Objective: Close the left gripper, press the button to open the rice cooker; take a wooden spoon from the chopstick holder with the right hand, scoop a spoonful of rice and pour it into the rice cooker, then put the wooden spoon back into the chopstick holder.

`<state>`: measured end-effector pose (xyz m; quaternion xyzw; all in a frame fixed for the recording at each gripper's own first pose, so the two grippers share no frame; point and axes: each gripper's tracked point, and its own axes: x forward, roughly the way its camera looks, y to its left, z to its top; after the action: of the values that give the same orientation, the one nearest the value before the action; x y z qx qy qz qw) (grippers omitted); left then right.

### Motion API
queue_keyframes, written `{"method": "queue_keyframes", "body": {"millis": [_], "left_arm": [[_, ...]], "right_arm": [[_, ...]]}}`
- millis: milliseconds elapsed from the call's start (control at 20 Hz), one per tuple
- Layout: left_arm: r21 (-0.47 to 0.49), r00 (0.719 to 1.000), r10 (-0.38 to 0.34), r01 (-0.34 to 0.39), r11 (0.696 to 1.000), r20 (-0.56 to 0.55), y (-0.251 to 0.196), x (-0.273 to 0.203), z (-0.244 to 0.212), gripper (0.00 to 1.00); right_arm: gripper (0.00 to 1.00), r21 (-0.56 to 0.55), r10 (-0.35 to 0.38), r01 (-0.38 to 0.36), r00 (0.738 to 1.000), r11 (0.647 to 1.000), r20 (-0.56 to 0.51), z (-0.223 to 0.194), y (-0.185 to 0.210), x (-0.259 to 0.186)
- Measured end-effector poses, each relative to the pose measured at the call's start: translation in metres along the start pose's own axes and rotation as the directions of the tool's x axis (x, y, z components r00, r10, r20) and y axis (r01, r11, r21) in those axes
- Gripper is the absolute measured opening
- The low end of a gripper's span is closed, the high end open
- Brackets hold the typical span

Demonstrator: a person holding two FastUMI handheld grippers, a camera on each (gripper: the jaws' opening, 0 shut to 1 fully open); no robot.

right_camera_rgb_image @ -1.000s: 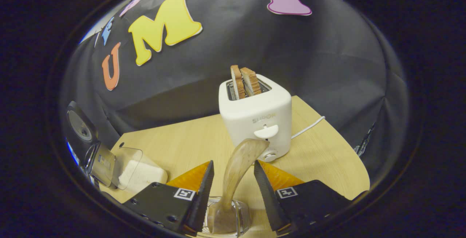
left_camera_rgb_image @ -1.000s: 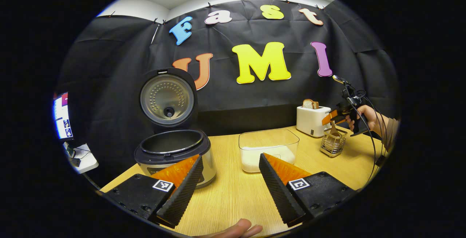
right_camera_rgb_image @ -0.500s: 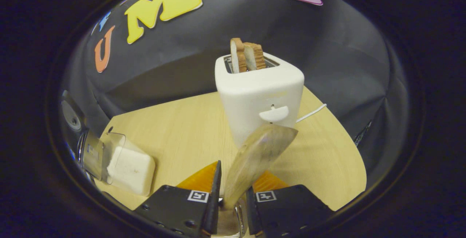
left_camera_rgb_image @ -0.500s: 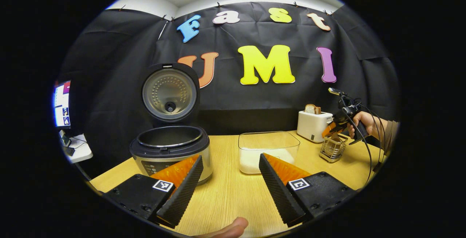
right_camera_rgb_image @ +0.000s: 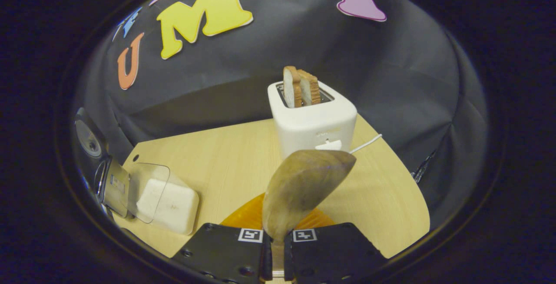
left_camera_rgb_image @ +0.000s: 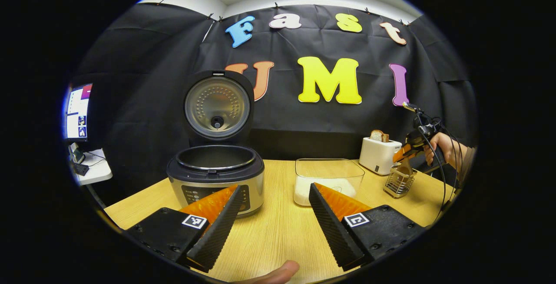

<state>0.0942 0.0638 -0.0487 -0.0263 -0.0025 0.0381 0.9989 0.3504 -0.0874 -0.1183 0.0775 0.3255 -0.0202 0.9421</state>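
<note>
The spoon (right_camera_rgb_image: 304, 179) is pinched by its handle in the right gripper (right_camera_rgb_image: 278, 249), bowl up, in front of the toaster (right_camera_rgb_image: 312, 121). From the left gripper view it sits at the holder (left_camera_rgb_image: 399, 182). The cooker (left_camera_rgb_image: 216, 175) stands lid-up beside the rice tub (left_camera_rgb_image: 329, 177) on the worktop (left_camera_rgb_image: 278, 232). The left gripper (left_camera_rgb_image: 273, 219) is spread wide.

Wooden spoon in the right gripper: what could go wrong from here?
The right gripper pinches the wooden spoon low on its handle, bowl far ahead, so it may pivot when scooping. The toaster stands close ahead; a swing could hit it. The chopstick holder looks light and might tip on lift-out.
</note>
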Motion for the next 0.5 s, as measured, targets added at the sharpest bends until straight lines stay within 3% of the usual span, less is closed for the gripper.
{"method": "queue_keyframes", "body": {"millis": [250, 500], "left_arm": [[0.019, 1.000, -0.024, 0.023, 1.000, 0.008, 0.005, -0.012, 0.007, 0.98], [0.019, 0.999, -0.016, 0.015, 1.000, 0.041, 0.019, -0.021, 0.021, 0.98]], "right_arm": [[0.10, -0.061, -0.038, 0.044, 0.996, 0.997, 0.086, 0.022, 0.015, -0.042], [0.10, -0.156, -0.035, 0.064, 0.983, 0.986, 0.178, 0.046, 0.068, -0.079]]}}
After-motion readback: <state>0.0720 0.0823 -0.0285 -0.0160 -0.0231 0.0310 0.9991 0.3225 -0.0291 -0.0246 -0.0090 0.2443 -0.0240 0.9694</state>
